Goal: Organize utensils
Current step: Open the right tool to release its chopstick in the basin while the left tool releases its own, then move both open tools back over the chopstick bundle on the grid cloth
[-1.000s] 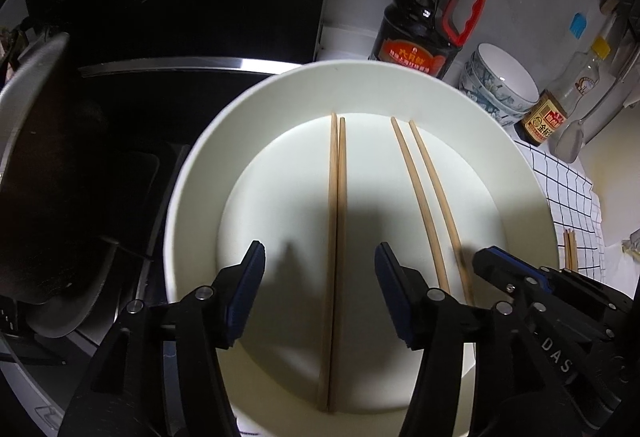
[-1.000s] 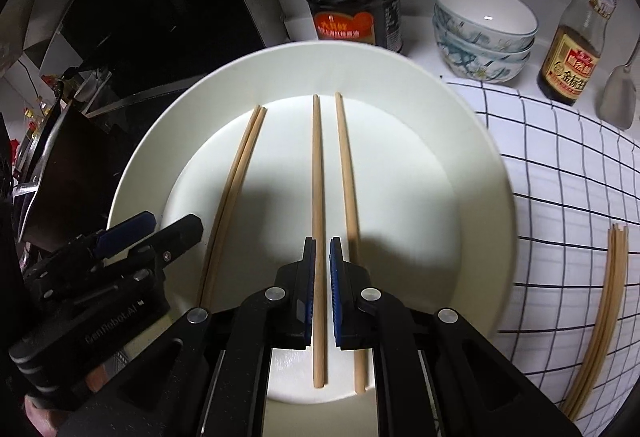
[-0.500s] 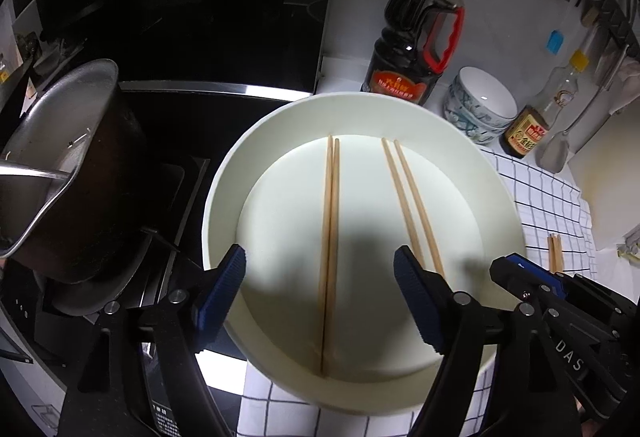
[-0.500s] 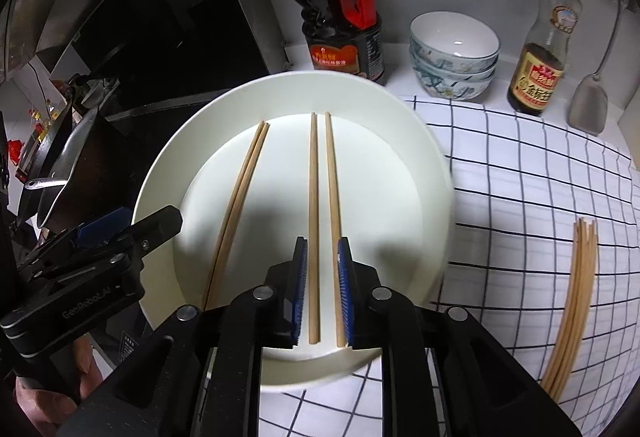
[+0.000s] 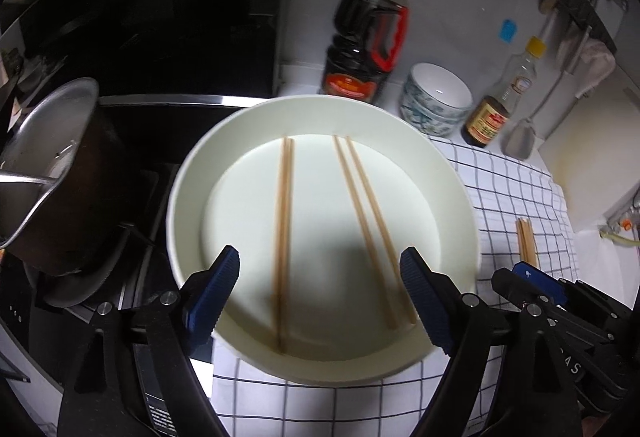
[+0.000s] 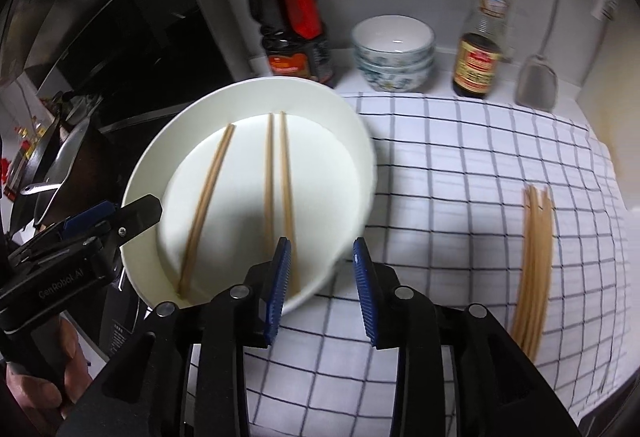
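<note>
- Two pairs of pale wooden chopsticks lie in a white plate: the left pair straight and tight together, the right pair slanted, its far tips slightly apart.
- They are thin, plain, unmarked sticks, running from the plate's 12 o'clock side toward 6 o'clock.
- The plate sits half on a checked cloth, half over the dark stove edge.
- A loose bundle of chopsticks lies on the cloth at the plate's 3 o'clock, well apart.
- The left gripper hangs above the plate, jaws spread wide after opening, empty.
- The right gripper has been opening; its jaws stand partly apart, gripping nothing.
- At 12 o'clock stand a dark sauce bottle, stacked bowls and a smaller bottle.
</note>
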A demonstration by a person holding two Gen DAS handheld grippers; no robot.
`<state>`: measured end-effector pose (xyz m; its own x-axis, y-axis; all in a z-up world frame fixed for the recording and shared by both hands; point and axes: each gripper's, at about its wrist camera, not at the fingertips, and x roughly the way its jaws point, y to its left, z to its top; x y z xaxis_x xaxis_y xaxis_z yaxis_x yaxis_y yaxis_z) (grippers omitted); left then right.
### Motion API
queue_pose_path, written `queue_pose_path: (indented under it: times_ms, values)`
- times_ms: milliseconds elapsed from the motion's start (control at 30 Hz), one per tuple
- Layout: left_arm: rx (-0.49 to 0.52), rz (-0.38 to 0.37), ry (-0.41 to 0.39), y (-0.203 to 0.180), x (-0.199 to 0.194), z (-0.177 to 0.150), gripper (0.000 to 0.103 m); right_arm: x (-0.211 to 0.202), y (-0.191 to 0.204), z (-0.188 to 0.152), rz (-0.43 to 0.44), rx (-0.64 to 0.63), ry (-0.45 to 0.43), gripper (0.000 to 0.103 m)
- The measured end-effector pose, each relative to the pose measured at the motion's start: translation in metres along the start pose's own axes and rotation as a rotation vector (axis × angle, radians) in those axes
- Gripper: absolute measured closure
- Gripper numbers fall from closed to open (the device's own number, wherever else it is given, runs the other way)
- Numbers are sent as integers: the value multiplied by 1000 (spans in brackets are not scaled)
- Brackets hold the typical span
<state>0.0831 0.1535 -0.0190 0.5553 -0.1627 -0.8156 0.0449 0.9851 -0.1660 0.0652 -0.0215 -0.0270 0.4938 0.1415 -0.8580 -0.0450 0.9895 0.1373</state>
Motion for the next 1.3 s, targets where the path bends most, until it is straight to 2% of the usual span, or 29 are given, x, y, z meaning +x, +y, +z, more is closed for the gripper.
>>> queue_pose_path:
  times_ms: [133,433,833,1067,1300]
  values:
    - [36,-12,4,-20,2,-5,20,-12,-20,-8,-23,30,-10,67]
    - [84,0,11,-81,-1,-21,20,-40,-85,-28,-43,81,-38,66]
    - [121,59,-2,-169,-12,-43,19,-75,-180,-49,-46,100,-81,63]
    - [159,116,6,-215,-12,-54,16,-72,-226,-59,-25,111,-75,62]
    - [213,95,43,-240,1,-60,15,-64,-251,-68,-56,157,-54,62]
